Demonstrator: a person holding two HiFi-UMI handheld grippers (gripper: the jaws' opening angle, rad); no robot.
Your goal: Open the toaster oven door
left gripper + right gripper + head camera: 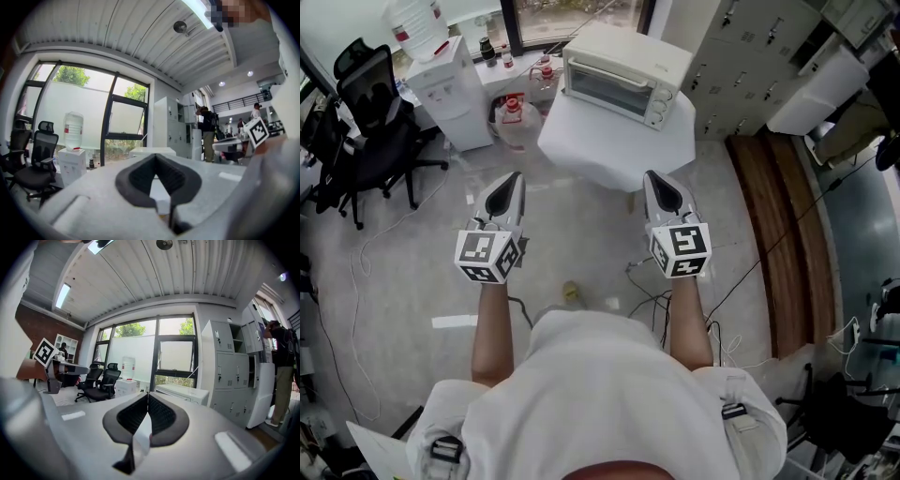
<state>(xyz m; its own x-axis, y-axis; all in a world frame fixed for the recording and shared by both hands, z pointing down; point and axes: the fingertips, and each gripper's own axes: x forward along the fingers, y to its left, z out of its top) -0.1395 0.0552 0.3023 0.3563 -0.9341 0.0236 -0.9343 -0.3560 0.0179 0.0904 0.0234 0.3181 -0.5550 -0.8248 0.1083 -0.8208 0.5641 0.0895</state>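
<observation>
On the office floor, well short of a white counter (609, 150), a person holds two tools out ahead. Farthest left is an office chair (366, 103), then a water dispenser (441, 80). The left tool (515, 177) is clenched on nothing. Beyond it, the toaster oven (623, 75) sits on the counter, its door (607, 90) closed. The right tool (654, 176) is likewise clenched and empty. This looks like the approach step. Next, one tool must reach the door, unclench and grip its top edge.

Water dispenser (448, 94) left of bench (600, 150); black office chair (367, 105) further left; grey lockers (750, 66) right; cables (652, 300) on floor (581, 239).
</observation>
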